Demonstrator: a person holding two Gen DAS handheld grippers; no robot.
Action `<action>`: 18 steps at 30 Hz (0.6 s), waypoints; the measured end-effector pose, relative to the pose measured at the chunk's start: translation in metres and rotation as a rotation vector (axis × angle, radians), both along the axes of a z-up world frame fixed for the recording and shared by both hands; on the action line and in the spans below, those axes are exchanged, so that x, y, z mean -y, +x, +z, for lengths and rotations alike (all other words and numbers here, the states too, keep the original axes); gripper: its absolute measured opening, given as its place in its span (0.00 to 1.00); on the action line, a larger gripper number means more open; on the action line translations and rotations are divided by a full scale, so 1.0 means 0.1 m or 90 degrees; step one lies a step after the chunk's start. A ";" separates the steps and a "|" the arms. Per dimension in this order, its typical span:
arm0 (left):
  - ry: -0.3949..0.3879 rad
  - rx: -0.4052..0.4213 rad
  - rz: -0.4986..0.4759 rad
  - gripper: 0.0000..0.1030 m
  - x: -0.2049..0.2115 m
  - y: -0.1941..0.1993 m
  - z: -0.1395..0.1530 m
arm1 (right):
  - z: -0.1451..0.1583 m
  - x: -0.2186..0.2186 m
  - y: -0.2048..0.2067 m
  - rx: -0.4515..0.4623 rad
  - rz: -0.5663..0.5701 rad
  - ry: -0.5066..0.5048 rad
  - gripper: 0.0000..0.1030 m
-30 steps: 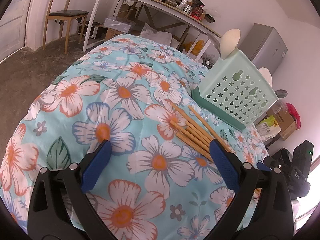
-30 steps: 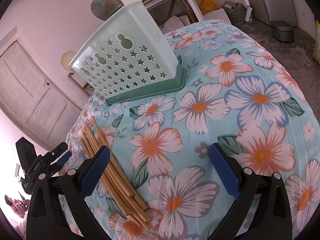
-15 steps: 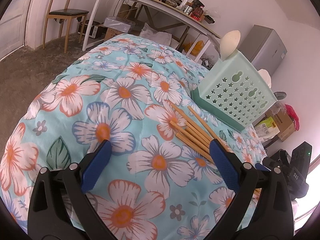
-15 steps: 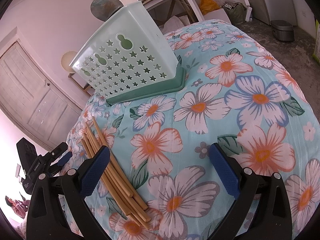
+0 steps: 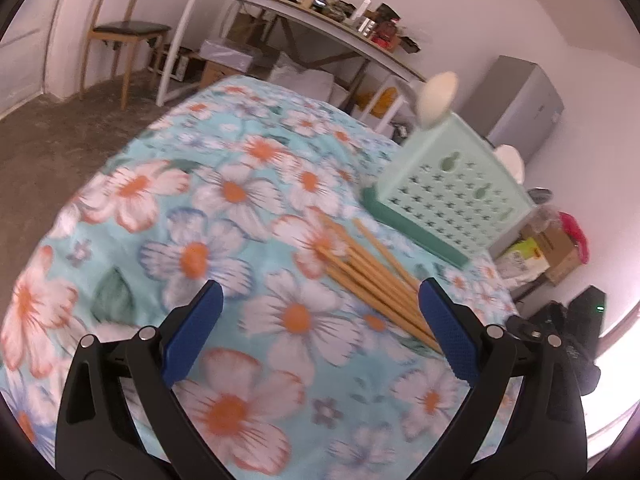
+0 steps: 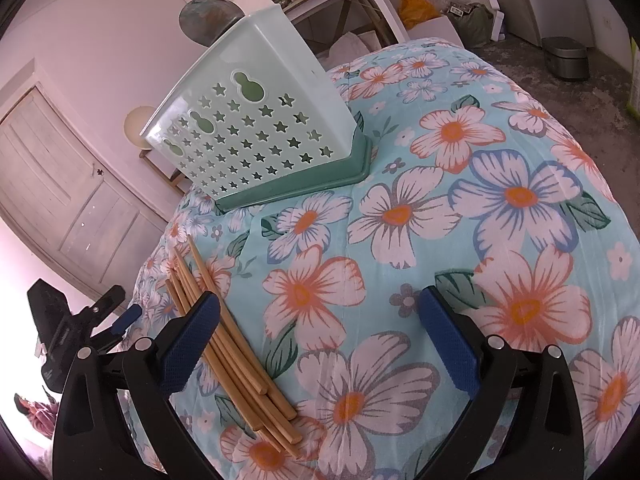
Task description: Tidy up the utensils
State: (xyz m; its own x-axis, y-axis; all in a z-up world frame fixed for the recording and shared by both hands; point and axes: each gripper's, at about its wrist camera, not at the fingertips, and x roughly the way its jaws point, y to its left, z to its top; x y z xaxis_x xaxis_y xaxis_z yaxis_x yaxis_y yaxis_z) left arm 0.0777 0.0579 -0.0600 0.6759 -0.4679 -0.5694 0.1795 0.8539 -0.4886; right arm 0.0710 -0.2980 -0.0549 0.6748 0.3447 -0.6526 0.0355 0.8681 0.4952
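A: Where are the utensils?

B: A loose bundle of wooden chopsticks (image 6: 232, 344) lies flat on the flowered cloth (image 6: 400, 216), thick ends toward the camera in the right wrist view and tips fanned toward the mint caddy (image 6: 248, 128). The caddy stands upright on its darker green tray (image 6: 304, 188), well apart from the sticks.

A: And the tools?

B: The right hand-held gripper (image 6: 320, 338) is spread wide and empty, its left pad just over the bundle. The left hand-held gripper (image 5: 320, 334) is likewise released and holds nothing, with the sticks beside its right pad.

A: How would you take them?

B: I'd centre one hand-held gripper across the bundle near its middle, pads either side, and close slowly so the round sticks gather rather than roll apart. A grip near the fanned tips would likely drop some.

A: Room to move?

B: The cloth between sticks and caddy is bare, so the carry looks unobstructed. The bundle lies close to the surface's near edge, though, where a nudge could send sticks off. The caddy's open top is not visible, so which compartment to use can't be told.
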 end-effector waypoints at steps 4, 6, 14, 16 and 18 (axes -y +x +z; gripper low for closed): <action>-0.068 -0.031 -0.042 0.68 0.15 0.03 0.01 | 0.00 0.00 0.00 0.001 0.000 0.002 0.94; -0.108 -0.068 -0.056 0.58 0.21 0.09 -0.04 | 0.00 0.01 0.00 0.001 0.000 0.002 0.94; -0.296 -0.194 0.001 0.26 0.14 0.35 -0.45 | 0.00 0.03 -0.01 0.002 0.001 0.007 0.94; -0.315 -0.210 0.019 0.14 0.15 0.42 -0.53 | 0.01 0.01 0.01 0.003 0.001 0.010 0.94; -0.315 -0.217 0.032 0.08 0.18 0.46 -0.57 | 0.01 -0.03 0.03 0.004 0.002 0.014 0.94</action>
